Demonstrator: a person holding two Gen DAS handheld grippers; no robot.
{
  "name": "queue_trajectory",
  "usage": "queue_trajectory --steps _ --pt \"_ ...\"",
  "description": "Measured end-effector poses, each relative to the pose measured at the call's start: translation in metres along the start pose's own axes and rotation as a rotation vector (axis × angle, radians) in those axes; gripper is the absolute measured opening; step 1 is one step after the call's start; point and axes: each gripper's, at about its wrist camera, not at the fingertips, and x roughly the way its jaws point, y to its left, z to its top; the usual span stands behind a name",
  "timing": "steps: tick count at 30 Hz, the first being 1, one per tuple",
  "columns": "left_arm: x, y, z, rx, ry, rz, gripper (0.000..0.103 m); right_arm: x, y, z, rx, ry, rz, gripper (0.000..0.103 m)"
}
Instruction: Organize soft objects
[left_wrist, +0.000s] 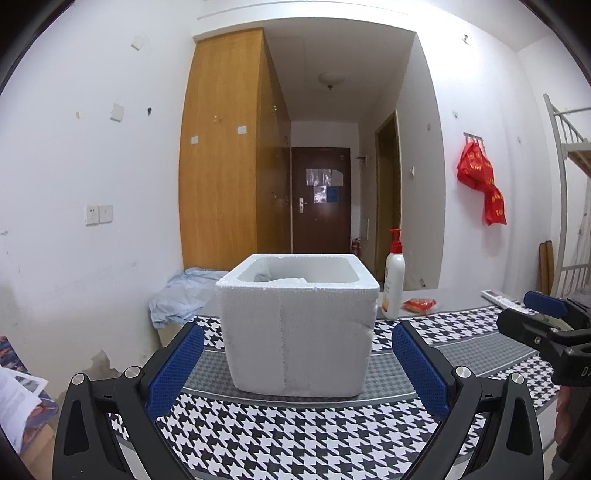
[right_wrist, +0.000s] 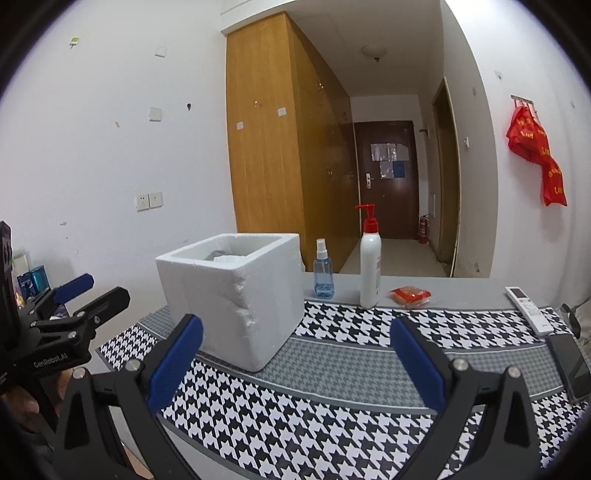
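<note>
A white foam box (left_wrist: 299, 325) stands on the houndstooth table cloth (left_wrist: 295, 435); it also shows in the right wrist view (right_wrist: 229, 295). Soft white and grey cloth lies inside it (left_wrist: 284, 280) (right_wrist: 225, 257). A crumpled light blue cloth (left_wrist: 181, 299) lies behind the box at the left. My left gripper (left_wrist: 297, 365) is open and empty, just in front of the box. My right gripper (right_wrist: 295, 362) is open and empty, to the right of the box. Each gripper shows in the other's view: the right one (left_wrist: 543, 317), the left one (right_wrist: 85, 295).
A white pump bottle with red top (right_wrist: 370, 266) (left_wrist: 393, 280), a blue spray bottle (right_wrist: 323, 275) and a red packet (right_wrist: 410, 296) stand behind. A remote (right_wrist: 530, 310) and a phone (right_wrist: 570, 365) lie at the right. Books (left_wrist: 18, 398) lie at the left.
</note>
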Motion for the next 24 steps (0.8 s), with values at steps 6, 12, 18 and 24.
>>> queue_trajectory --steps 6,12,18,24 --pt "-0.0014 -0.0017 -0.0018 0.004 -0.007 -0.008 0.102 0.0009 0.0 -0.0058 0.012 0.009 0.011 0.102" --pt "-0.0036 -0.0047 -0.002 0.008 -0.01 -0.012 0.102 -0.0014 0.0021 -0.0041 0.007 0.006 0.014 0.102" --pt "-0.0037 -0.0047 -0.0029 0.02 -0.008 -0.015 0.102 -0.0005 0.003 -0.0055 0.006 0.012 0.016 0.102" --pt "-0.0034 -0.0046 -0.0036 0.011 0.001 -0.021 0.102 0.0007 0.0031 -0.006 0.005 0.02 0.018 0.102"
